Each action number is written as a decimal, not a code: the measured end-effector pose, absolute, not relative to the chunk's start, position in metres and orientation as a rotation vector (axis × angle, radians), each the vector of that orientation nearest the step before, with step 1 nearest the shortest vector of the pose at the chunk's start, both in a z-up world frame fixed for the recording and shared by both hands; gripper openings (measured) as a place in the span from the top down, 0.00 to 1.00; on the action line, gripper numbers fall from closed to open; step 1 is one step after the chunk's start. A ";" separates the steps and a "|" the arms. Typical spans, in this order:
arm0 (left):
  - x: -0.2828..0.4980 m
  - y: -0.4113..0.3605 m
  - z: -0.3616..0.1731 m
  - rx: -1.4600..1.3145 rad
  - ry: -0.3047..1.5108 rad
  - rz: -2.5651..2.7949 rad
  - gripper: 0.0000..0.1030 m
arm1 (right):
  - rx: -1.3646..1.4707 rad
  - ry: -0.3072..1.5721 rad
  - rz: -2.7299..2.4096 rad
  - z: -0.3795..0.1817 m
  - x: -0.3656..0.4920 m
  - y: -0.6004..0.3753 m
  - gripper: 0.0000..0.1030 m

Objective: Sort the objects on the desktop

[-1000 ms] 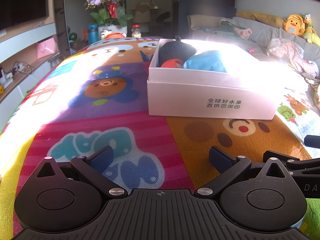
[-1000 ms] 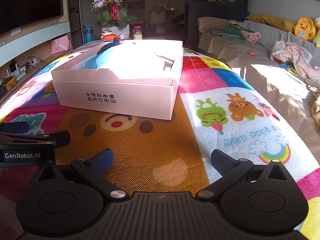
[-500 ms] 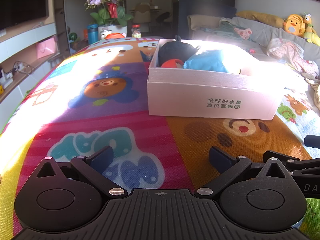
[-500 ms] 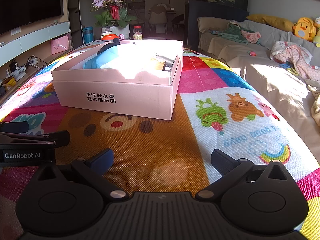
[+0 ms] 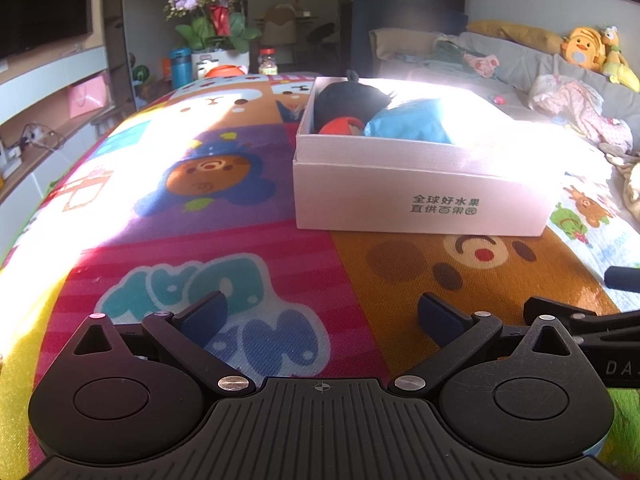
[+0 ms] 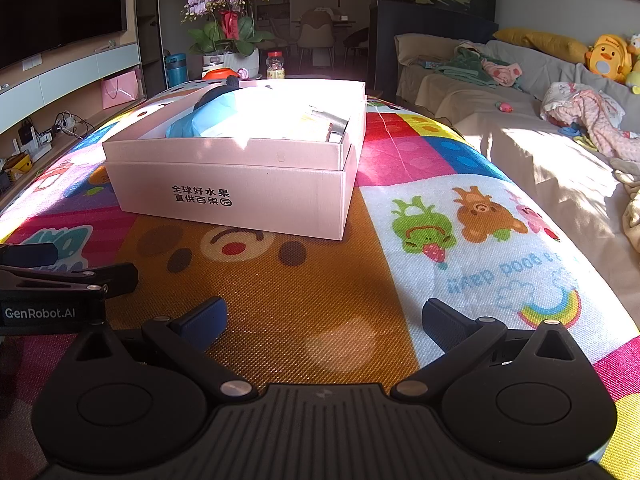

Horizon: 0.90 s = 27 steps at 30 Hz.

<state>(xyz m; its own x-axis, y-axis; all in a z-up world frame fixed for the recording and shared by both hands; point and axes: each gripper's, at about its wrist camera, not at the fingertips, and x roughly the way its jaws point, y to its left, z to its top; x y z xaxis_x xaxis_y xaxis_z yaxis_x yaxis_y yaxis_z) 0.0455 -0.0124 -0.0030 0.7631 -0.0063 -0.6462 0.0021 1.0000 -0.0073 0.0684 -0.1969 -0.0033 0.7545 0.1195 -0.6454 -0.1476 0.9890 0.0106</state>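
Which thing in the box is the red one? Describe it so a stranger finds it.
Start at the white box on the colourful play mat. In its near left corner lies a small red thing, under a black lump and left of a blue bundle.

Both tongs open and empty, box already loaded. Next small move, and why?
Probably ease the left tongs forward toward the box. Both left and right tongs hover open over the mat, holding nothing. No loose items show on it; the black plush and blue item already lie inside, so checking the contents seems sensible.
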 end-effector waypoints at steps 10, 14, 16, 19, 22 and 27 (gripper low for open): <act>0.033 -0.011 0.000 0.022 0.738 -0.038 0.00 | -0.042 0.701 0.146 -0.003 0.068 -0.197 0.00; 0.032 -0.012 0.000 0.022 0.736 -0.029 0.00 | -0.041 0.701 0.146 -0.003 0.068 -0.197 0.00; 0.032 -0.012 0.000 0.021 0.734 -0.028 0.00 | -0.042 0.701 0.146 -0.003 0.068 -0.197 0.00; 0.032 -0.011 0.000 0.019 0.733 -0.027 0.00 | -0.042 0.701 0.146 -0.003 0.068 -0.197 0.00; 0.032 -0.011 0.000 0.019 0.734 -0.027 0.00 | -0.042 0.701 0.146 -0.003 0.068 -0.197 0.00; 0.032 -0.012 0.000 0.019 0.734 -0.027 0.00 | -0.042 0.701 0.146 -0.003 0.068 -0.197 0.00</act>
